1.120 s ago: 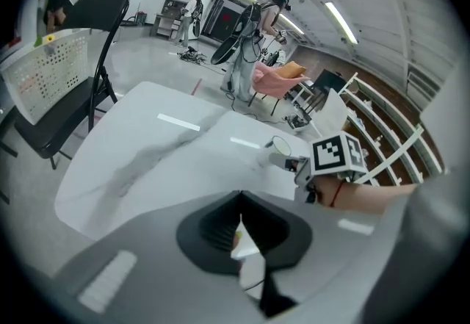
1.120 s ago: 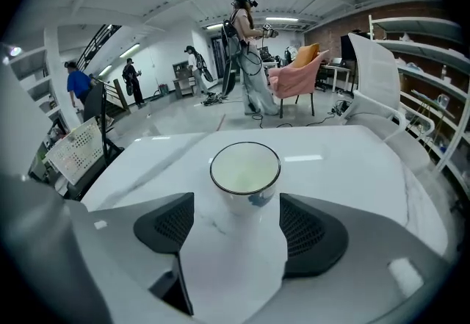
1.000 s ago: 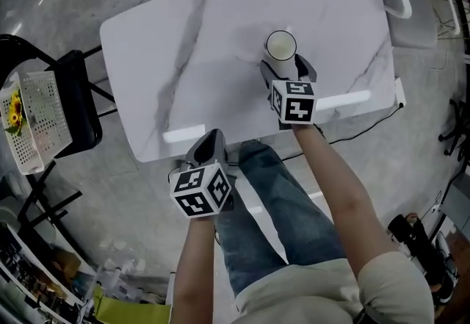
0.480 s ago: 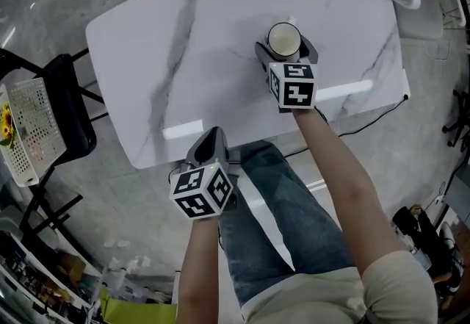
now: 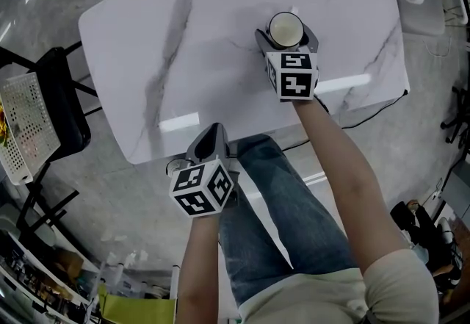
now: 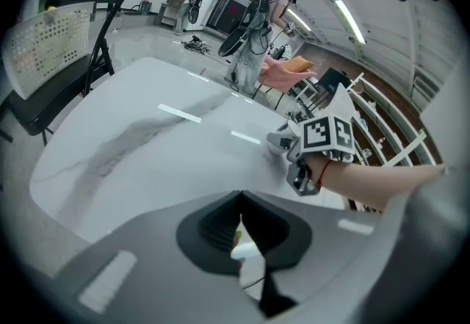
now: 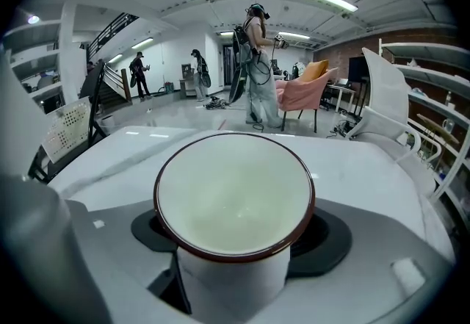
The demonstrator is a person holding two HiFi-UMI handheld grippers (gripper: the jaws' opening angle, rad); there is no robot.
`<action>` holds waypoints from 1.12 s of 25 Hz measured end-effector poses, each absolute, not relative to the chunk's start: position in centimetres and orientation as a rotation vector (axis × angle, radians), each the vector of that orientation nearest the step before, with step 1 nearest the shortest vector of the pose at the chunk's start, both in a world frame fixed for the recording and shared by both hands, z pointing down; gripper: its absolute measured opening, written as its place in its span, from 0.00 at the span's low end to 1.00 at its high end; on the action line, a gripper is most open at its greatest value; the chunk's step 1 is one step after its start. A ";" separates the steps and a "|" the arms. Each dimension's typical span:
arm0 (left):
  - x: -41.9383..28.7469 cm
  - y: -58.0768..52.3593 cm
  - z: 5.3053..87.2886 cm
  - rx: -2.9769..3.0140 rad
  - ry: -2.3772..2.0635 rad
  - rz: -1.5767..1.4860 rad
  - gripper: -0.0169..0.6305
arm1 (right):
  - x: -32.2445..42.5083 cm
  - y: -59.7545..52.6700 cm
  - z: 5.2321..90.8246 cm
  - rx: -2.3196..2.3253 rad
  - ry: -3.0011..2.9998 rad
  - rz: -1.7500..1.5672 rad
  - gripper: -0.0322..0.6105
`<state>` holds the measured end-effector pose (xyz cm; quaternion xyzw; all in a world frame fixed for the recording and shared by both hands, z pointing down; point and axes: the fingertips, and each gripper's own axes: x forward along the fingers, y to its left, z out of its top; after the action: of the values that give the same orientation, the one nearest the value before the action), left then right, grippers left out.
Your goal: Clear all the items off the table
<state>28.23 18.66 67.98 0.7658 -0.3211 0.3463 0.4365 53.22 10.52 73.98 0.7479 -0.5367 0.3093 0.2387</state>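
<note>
Cup point(image 5: 285, 29) is standing on table point(image 5: 183, 43), right gripper point(image 5: 286, 37) just closing onto it; left gripper point(image 5: 210, 137) is hanging clenched off table's edge.

Blue jeans point(image 5: 272, 220), pale short-sleeve top point(image 5: 345, 286). Red string point(image 6: 321, 172) on right wrist. Left tool point(image 5: 209, 140), right tool point(image 5: 286, 40): grey, each with white cube, black square marks.
</note>
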 end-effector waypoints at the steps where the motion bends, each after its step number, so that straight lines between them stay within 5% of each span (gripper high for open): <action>1: 28.2 18.6 67.9 1.908 -0.798 0.861 0.04 | 53.3 10.5 74.0 2.047 -1.468 0.849 0.66; 28: 22.6 16.8 64.4 1.946 -0.818 0.782 0.04 | 46.1 11.2 69.4 2.030 -1.515 0.832 0.66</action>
<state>22.63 16.83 64.42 0.7803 -0.3281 0.3133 0.4305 46.09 11.23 69.44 0.7399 -0.5523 0.3033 0.2354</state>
